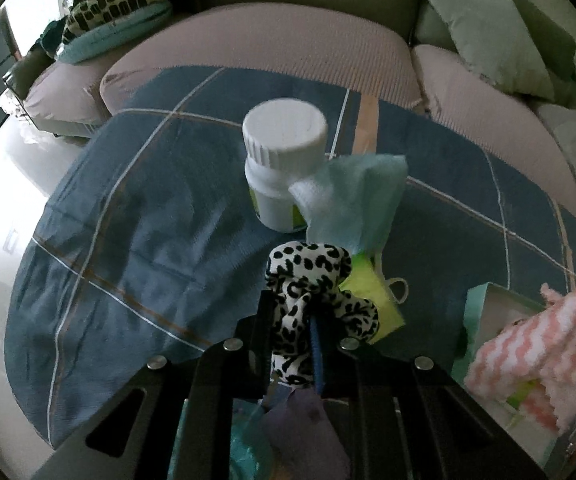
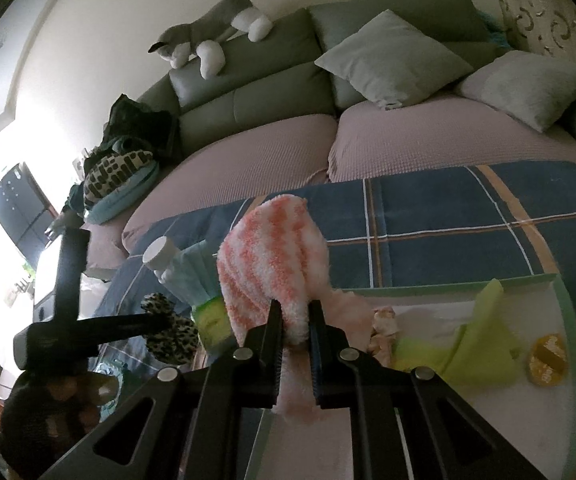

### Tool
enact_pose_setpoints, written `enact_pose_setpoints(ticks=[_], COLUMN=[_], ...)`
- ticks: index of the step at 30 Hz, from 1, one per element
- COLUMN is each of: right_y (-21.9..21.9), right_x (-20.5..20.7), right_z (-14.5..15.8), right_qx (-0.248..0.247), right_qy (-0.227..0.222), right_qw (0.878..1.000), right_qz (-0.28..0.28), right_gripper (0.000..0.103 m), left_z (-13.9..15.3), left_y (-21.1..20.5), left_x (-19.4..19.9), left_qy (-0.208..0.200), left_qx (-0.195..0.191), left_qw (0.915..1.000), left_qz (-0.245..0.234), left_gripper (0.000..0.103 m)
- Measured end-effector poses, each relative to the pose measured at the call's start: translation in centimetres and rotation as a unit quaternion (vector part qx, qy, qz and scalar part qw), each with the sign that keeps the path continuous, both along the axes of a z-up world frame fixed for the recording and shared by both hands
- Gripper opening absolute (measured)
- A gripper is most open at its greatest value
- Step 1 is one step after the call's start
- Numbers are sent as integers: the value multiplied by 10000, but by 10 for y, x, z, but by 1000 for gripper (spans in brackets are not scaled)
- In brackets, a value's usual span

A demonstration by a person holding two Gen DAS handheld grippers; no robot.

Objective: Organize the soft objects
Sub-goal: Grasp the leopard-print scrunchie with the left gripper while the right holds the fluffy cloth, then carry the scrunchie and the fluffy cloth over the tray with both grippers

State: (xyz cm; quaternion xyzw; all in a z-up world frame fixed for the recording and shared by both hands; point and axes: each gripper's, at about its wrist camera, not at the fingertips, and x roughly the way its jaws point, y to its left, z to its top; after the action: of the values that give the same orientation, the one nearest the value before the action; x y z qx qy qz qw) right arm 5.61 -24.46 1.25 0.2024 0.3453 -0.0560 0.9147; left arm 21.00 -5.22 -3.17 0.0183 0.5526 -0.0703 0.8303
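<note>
My left gripper [image 1: 293, 308] is shut on a black-and-white leopard-print soft cloth [image 1: 311, 276] and holds it above the blue plaid tablecloth [image 1: 136, 216]. It also shows in the right wrist view [image 2: 170, 326]. My right gripper [image 2: 295, 312] is shut on a fluffy pink-and-white striped sock [image 2: 272, 256], which hangs over the near edge of a green-rimmed box [image 2: 447, 282]. The sock also shows at the right of the left wrist view [image 1: 543, 332]. A light blue face mask [image 1: 355, 200] and a yellow-green cloth [image 1: 371, 300] lie just beyond the leopard cloth.
A white pill bottle [image 1: 284, 160] stands on the tablecloth behind the mask. The box holds a yellow-green cloth [image 2: 475, 344], a small pink soft item [image 2: 383, 326] and a yellow round item [image 2: 547, 360]. A sofa with cushions [image 2: 391, 56] and a plush husky [image 2: 208, 36] lies behind.
</note>
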Motion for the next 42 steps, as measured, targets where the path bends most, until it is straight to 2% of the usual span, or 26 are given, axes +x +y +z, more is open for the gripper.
enact_pose_setpoints(ticks=[6,14,18,24,28,31,36,42], right_y=[-2,-14,-29,-61,-88,-106,-131,-149], right_x=[-2,-15,-32,-55,-69,-81,-99,-105], right_z=[2,19,34,43,45,48,49,37], right_qx=[16,-22,-177,-217,-217,-400,-513,-430], right_qy=[-32,-273,-444,-385,-314,-216,-37,273], right_qw=[10000,9994,9974,9917,9854,9778,9649,9564], right_qz=[-39,-214,-531,-1205,-1659,-2043,-2574,-2875], right_gripper=[12,12,12,12,12,12,12,12], left_z=[17,46,61,73,73,71,61,31], left_y=[3,-6,-16,-42,-65,-88,-124,-154], left_x=[-10,-20,-28,-43,-53,-63,-82,-95], left_qy=[-204,-548,-732,-852,-834,-733,-607,-114], left_qx=[-50,-398,-529,-693,-682,-739,-610,-446], left_qw=[9998,9975,9953,9909,9880,9838,9765,9706], left_qz=[16,-188,-353,-772,-1108,-1457,-1978,-2362], left_gripper=[16,16,16,16,16,16,16,16])
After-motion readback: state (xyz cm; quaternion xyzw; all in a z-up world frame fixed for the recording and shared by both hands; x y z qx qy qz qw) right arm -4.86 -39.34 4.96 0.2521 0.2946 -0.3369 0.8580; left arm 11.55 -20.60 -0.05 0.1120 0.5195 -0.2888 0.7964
